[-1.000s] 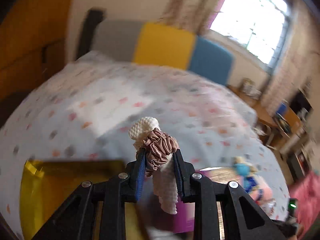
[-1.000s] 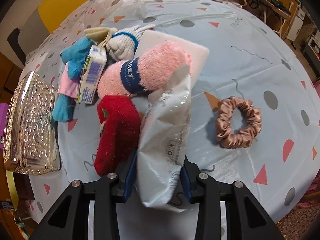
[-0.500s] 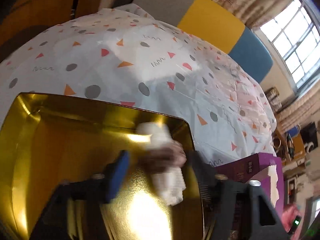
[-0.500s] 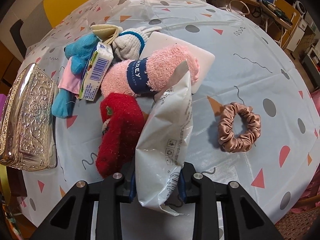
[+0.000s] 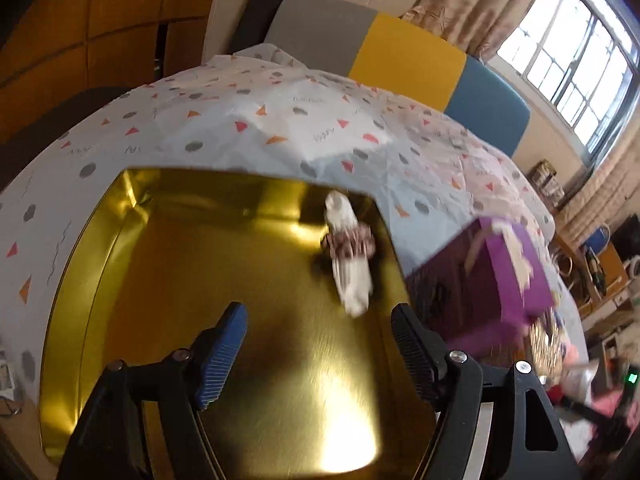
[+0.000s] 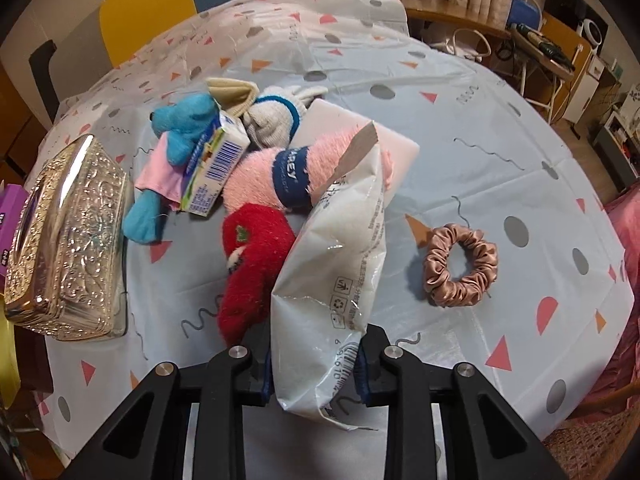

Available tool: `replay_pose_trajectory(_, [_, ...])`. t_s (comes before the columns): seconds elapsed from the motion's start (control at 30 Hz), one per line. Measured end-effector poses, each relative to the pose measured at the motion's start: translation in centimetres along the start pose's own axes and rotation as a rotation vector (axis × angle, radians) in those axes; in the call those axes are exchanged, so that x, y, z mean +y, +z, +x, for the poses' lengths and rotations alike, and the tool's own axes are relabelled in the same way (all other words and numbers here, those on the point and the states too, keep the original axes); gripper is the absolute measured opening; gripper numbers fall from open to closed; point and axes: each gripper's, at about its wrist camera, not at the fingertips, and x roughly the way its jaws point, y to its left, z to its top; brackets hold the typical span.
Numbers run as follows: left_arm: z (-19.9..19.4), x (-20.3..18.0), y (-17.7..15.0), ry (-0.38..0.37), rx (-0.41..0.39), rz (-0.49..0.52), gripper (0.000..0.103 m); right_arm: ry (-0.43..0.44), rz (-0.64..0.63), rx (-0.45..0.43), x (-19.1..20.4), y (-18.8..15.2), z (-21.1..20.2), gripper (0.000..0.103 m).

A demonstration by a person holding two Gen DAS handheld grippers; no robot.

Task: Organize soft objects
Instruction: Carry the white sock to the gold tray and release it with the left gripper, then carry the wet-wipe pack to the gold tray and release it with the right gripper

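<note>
In the left wrist view my left gripper [image 5: 316, 344] is open and empty above a gold tin box [image 5: 120, 264]. A white rolled cloth with a brown scrunchie around it [image 5: 347, 256] lies in the box near its far right corner, blurred. In the right wrist view my right gripper [image 6: 314, 364] is shut on a white plastic packet [image 6: 340, 248], held above the table. A pile of soft things lies behind the packet: a red plush [image 6: 252, 256], a pink rolled cloth with a blue band [image 6: 260, 172], a blue plush [image 6: 184, 124], a white sock [image 6: 276, 116]. A pink scrunchie [image 6: 460, 270] lies to the right.
A purple box [image 5: 500, 280] stands right of the gold tin. A silver embossed tin [image 6: 68, 236] sits left of the pile, and a small carton [image 6: 212, 164] leans on the pile. The patterned tablecloth [image 6: 480, 140] covers the round table. A chair with coloured panels [image 5: 400, 52] stands behind.
My left gripper opened and let go of the white cloth with the scrunchie, which now lies in the gold tin. My right gripper keeps hold of the packet and has barely moved.
</note>
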Motion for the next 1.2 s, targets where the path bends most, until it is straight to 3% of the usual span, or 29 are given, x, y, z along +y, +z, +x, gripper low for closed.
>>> replay_pose_trajectory(0.37, [-2.7, 0.8, -3.2, 0.033, -0.014, 0.032, 0.075, 0.092, 0.034, -0.152, 0.9, 2.4, -6.9, 0.028])
replay_pose_trajectory(0.57, [-4.0, 1.7, -3.4, 0.044, -0.038, 0.019, 0.076, 0.205, -0.089, -0.251, 7.6, 5.8, -10.9, 0.028])
replay_pose_trajectory(0.73, [-5.0, 3.0, -3.4, 0.07, -0.065, -0.011, 0.076, 0.397, -0.292, -0.284, 16.9, 5.7, -14.6, 0.028])
replay_pose_trajectory(0.93, [-6.3, 5.0, -3.4, 0.103, -0.096, -0.05, 0.079, 0.578, -0.554, -0.191, 27.7, 0.8, -15.4, 0.028])
replay_pose_trajectory(1.07, [-6.5, 6.2, -3.7, 0.112, -0.094, -0.074, 0.079, 0.562, -0.655, -0.087, 32.3, -2.6, -11.7, 0.028])
replay_pose_trajectory(1.2, [-6.4, 7.1, -4.0, 0.114, -0.086, -0.094, 0.079, 0.5, -0.695, -0.002, 34.2, -4.4, -7.5, 0.028])
